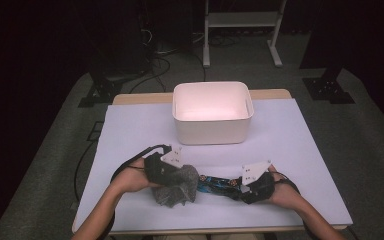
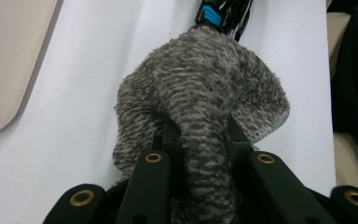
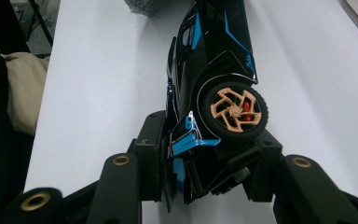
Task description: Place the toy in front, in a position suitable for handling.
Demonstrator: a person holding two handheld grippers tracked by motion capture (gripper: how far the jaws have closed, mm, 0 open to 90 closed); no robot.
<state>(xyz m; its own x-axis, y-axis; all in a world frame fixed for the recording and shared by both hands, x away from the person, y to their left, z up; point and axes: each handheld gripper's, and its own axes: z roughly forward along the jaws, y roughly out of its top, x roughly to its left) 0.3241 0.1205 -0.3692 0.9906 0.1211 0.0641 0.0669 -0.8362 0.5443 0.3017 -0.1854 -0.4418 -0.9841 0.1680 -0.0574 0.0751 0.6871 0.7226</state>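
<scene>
Both grippers work near table edge: left gripper (image 1: 172,172) clamps grey cloth (image 1: 179,186) against toy car (image 1: 219,184), whose tail right gripper (image 1: 244,186) pinches.

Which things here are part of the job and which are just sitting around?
In the job:
- grey cloth, pinched in the left claw
- black and blue toy car, gripped at one end by the right claw

Lying about:
- white bin, apart from both
- white frame on the floor behind the table
</scene>
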